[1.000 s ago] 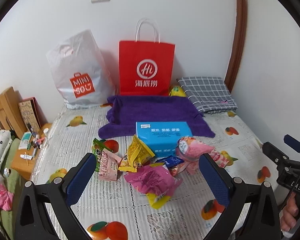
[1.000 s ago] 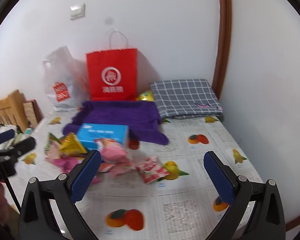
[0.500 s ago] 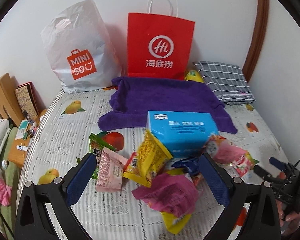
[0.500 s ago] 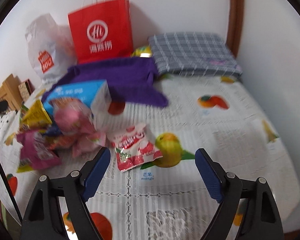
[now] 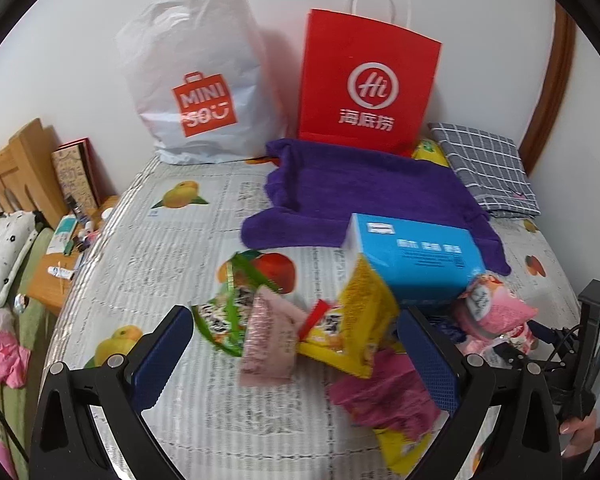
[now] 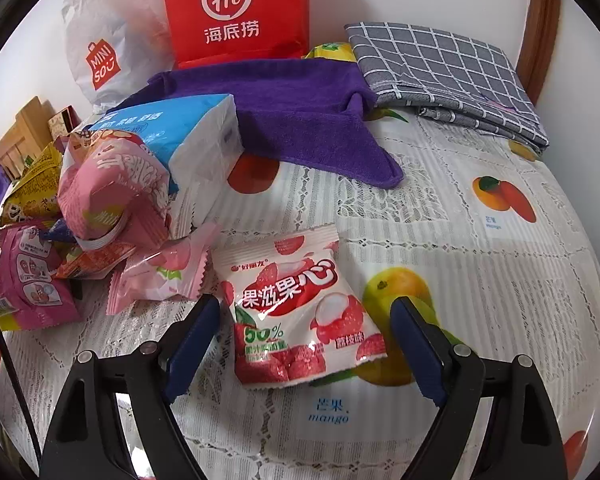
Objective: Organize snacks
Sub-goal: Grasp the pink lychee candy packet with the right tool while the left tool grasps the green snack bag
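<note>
A white and red lychee candy packet (image 6: 292,280) lies flat on the fruit-print bed cover (image 6: 480,280). My right gripper (image 6: 304,306) is open and straddles the packet's lower half, its blue pads clear of both edges. My left gripper (image 5: 294,320) is open above the snack pile. A pale pink packet (image 5: 272,336) and a yellow packet (image 5: 356,320) lie between its fingers, with nothing gripped. A green packet (image 5: 224,320) lies by its left finger and a magenta packet (image 5: 384,392) by its right finger. A pink bag (image 6: 116,196) leans on the blue tissue box (image 6: 188,128).
A red paper bag (image 5: 368,84) and a white plastic bag (image 5: 204,80) stand against the far wall. A purple towel (image 5: 360,188) and a folded grey checked cloth (image 5: 488,168) lie in front of them. A cluttered wooden bedside table (image 5: 60,272) sits off the bed's left edge.
Both grippers have dropped toward the bed and tilted down. The right one moved in over the lychee packet and its jaws narrowed. The left one closed in on the snack pile.
</note>
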`<state>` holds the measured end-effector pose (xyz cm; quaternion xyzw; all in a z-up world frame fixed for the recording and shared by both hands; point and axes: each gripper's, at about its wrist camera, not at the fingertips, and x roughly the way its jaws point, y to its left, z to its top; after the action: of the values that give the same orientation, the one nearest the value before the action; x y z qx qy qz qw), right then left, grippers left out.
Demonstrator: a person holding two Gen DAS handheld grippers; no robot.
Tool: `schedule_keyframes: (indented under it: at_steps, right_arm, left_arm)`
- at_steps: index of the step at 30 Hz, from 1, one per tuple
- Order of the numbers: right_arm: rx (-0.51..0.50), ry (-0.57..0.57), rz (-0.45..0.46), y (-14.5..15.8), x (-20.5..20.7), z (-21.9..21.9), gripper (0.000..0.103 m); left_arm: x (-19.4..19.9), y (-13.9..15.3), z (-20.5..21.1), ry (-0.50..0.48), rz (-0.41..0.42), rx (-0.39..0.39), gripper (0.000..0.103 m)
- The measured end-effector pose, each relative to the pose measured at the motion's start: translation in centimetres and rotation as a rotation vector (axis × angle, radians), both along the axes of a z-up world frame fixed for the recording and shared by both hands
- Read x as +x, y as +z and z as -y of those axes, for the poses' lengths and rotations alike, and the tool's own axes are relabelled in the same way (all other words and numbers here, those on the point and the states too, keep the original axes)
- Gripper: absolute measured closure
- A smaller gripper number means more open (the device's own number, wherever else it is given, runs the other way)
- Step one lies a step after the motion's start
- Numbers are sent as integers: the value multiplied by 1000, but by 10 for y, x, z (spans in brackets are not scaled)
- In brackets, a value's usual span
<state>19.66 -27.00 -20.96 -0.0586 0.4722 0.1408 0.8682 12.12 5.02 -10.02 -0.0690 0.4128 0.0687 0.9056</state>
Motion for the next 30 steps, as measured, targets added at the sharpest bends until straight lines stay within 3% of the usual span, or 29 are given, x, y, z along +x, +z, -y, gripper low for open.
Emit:
schedule_keyframes:
  at_steps: [2,5,16,21,23,30]
  right_arm:
    - [-6,-9,17,2,1,3,36]
    - [-6,-21,12,3,3,11,43]
    - [-7,-57,32,0,5,15,45]
    - [-4,-57,33,-1,5,15,44]
    - [-2,-56,33,-1,5,15,43]
    - [-12,-62,36,-2,7,12,42]
  left_arm:
    - [-1,-2,-6,11,-5,1,1]
    - [-2,-8,-16,31,-27,9,1]
    - [11,-37,-49,69,-81,7,3]
    - [23,-43,-73,88,-80,-12,12]
    - [31,-49,-76,66,-93,6,22]
    - [50,-67,-71,-39,-109,-35,22]
